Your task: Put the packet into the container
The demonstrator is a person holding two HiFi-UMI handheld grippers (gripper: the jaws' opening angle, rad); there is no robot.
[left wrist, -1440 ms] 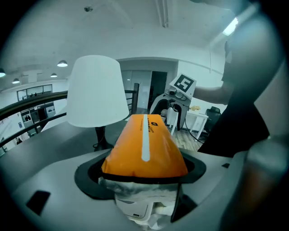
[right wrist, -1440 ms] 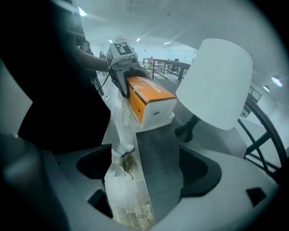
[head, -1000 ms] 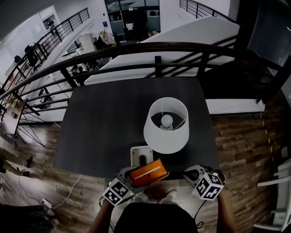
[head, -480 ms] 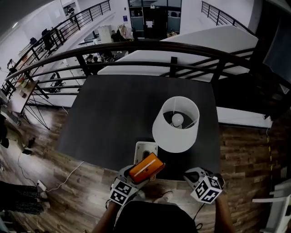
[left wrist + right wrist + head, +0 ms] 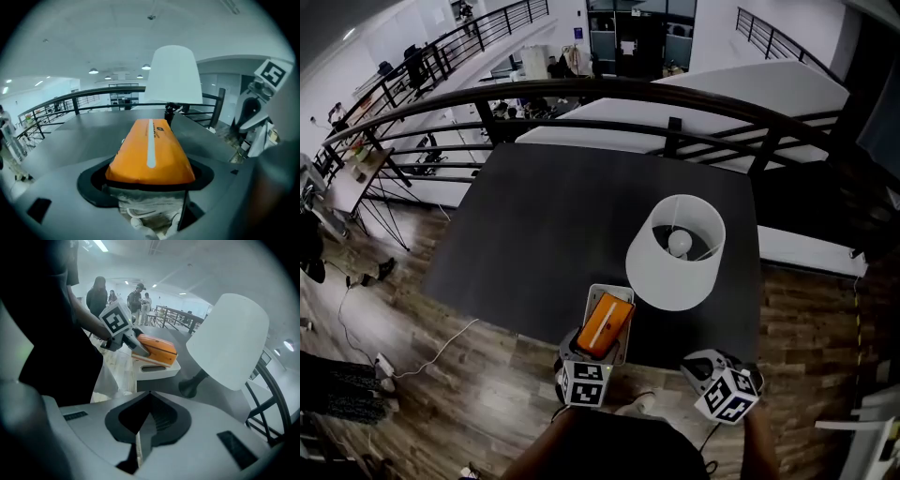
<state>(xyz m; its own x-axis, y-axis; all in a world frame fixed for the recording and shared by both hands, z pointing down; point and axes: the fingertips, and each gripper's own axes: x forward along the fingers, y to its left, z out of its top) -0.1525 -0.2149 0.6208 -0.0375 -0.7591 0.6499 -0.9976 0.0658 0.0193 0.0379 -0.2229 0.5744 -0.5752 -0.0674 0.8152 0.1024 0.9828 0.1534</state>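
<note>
An orange packet (image 5: 606, 323) with a white stripe is held in my left gripper (image 5: 592, 356), whose jaws are shut on its near end. The packet (image 5: 150, 150) points away from me, along the length of a white rectangular container (image 5: 598, 292) at the table's front edge. In the right gripper view the packet (image 5: 158, 348) sits tilted just above the container (image 5: 157, 369); whether they touch I cannot tell. My right gripper (image 5: 705, 367) hangs at the table's front right corner, its jaws (image 5: 139, 430) shut and empty.
A table lamp with a white shade (image 5: 675, 251) stands on the dark table (image 5: 553, 220) just right of the container. A curved black railing (image 5: 609, 94) runs behind the table. Wooden floor lies below the front edge, with a cable (image 5: 441, 352) at the left.
My left gripper has turned the packet from lying crosswise to pointing forward and carried it over the container. The right gripper has stayed put.
</note>
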